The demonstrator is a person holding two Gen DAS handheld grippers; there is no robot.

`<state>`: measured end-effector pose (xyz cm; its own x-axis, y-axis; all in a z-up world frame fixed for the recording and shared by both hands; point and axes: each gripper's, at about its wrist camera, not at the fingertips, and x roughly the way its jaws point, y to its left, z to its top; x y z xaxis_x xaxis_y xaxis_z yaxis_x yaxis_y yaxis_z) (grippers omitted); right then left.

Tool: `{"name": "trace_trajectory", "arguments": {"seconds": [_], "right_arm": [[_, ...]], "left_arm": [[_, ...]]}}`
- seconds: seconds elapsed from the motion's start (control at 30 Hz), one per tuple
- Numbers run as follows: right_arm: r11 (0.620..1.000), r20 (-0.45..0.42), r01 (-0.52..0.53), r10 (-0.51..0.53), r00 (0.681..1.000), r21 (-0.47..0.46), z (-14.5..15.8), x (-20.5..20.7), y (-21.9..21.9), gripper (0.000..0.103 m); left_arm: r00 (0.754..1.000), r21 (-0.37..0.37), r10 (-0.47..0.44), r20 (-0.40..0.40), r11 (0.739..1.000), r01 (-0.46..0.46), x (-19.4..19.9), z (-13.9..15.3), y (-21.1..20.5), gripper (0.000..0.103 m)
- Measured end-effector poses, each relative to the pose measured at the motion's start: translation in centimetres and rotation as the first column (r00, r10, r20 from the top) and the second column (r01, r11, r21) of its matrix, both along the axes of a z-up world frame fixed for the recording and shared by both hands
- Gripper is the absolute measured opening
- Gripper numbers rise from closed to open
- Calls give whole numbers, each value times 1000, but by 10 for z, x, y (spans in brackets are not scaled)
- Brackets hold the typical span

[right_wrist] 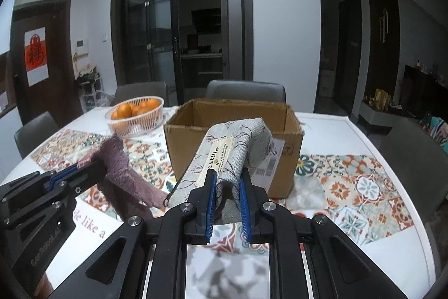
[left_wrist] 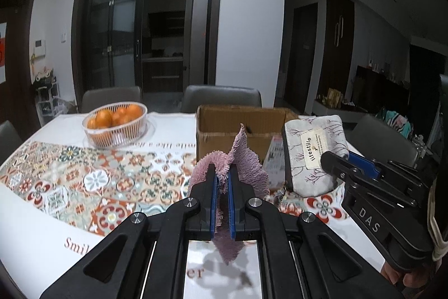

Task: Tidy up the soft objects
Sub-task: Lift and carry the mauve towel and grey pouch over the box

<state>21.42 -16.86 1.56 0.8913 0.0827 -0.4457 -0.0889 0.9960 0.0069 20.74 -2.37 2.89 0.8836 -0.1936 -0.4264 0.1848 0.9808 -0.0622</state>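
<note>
Right wrist view showed the cardboard box (right_wrist: 233,142) open just beyond both loads, so the drop looked near. Its near wall stood tall; I judged a low swing could catch the rim and shove the box along the tablecloth (right_wrist: 350,187). The grey pouch (right_wrist: 238,156), folded over the right gripper (right_wrist: 227,203), was pinched by one fold only and might slide loose. The purple cloth (left_wrist: 238,167) hung limp from the left gripper (left_wrist: 222,203), pressed tight on it; its tail could snag. Both grippers tipped slightly downward, side by side above the table.
</note>
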Motion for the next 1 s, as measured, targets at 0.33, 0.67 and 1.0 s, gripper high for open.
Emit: {"name": "trace_trajectory", "arguments": {"seconds": [0.33, 0.67, 1.0], "right_arm": [[1000, 73, 20, -21, 997, 13, 33, 14, -4, 17], [1000, 122, 21, -22, 992, 11, 56, 33, -6, 17], [1000, 131, 25, -26, 991, 16, 65, 62, -10, 17]], "left_arm": [[996, 11, -7, 88, 1000, 6, 20, 35, -5, 8], [988, 28, -22, 150, 999, 18, 45, 63, -13, 8], [983, 35, -42, 178, 999, 36, 74, 77, -20, 8]]}}
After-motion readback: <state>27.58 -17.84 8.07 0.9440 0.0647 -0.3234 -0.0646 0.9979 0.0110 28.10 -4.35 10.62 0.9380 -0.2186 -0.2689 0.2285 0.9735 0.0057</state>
